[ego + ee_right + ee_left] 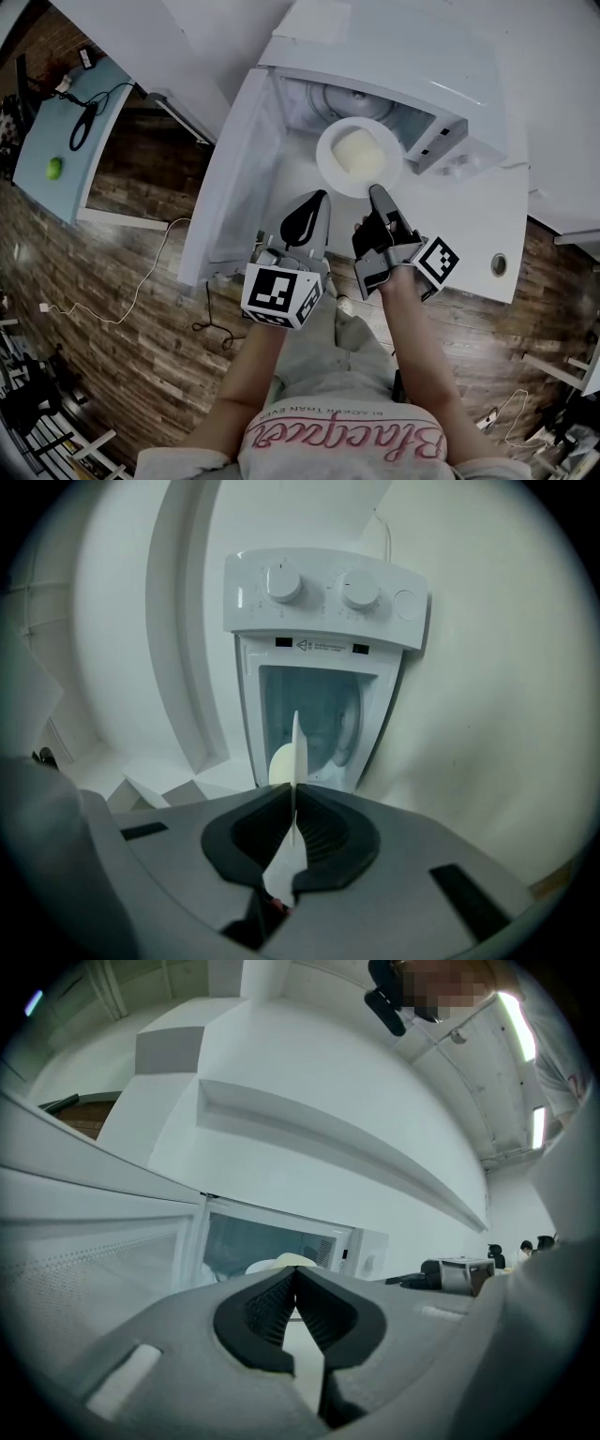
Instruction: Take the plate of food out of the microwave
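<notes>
The white microwave (394, 56) stands open, with its door (230, 169) swung out to the left. A round white plate (328, 161) carrying a pale block of food (359, 155) sits at the mouth of the cavity. My right gripper (378, 193) is shut on the plate's near rim. In the right gripper view the plate (297, 747) runs edge-on between the pads of the right gripper (293, 803), with the food (278, 764) to its left. My left gripper (319, 197) is shut and empty, just left of the plate and beside the door. In its own view the left gripper (295, 1279) points at the cavity.
A pale blue table (37, 141) with a green ball (54, 168) and a black cable stands at the far left. White cables (141, 291) trail over the wooden floor. The microwave's knob panel (323, 597) lies right of the cavity. The person's legs are below the grippers.
</notes>
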The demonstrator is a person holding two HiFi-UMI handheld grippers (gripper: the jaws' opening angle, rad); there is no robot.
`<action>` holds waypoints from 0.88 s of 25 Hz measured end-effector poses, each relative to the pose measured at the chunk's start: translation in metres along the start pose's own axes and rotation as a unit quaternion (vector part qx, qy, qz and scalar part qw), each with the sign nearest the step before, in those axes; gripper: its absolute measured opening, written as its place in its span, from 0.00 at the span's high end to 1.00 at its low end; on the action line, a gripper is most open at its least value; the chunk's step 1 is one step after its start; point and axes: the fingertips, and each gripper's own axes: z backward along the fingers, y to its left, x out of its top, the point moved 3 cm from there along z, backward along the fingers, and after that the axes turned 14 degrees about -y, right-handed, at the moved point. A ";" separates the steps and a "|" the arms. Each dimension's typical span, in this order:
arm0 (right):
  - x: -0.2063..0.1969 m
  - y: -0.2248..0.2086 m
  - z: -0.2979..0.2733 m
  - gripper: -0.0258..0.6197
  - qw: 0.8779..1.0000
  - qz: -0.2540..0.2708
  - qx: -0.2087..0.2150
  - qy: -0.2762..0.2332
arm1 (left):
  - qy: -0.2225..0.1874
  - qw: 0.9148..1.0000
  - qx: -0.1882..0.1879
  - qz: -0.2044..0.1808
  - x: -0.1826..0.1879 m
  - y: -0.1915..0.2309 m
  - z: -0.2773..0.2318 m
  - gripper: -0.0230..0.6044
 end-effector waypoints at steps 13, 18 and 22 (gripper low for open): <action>-0.006 0.027 0.004 0.92 1.000 0.003 0.001 -0.015 | -0.021 1.000 -0.010 -0.013 0.036 0.003 0.009 0.95; -0.007 0.040 0.008 0.92 1.000 0.001 -0.001 -0.019 | -0.028 0.999 -0.017 -0.001 0.049 0.002 0.013 0.95; -0.006 0.050 0.009 0.92 1.000 0.001 -0.001 -0.020 | -0.032 0.999 -0.024 -0.001 0.056 0.001 0.012 0.95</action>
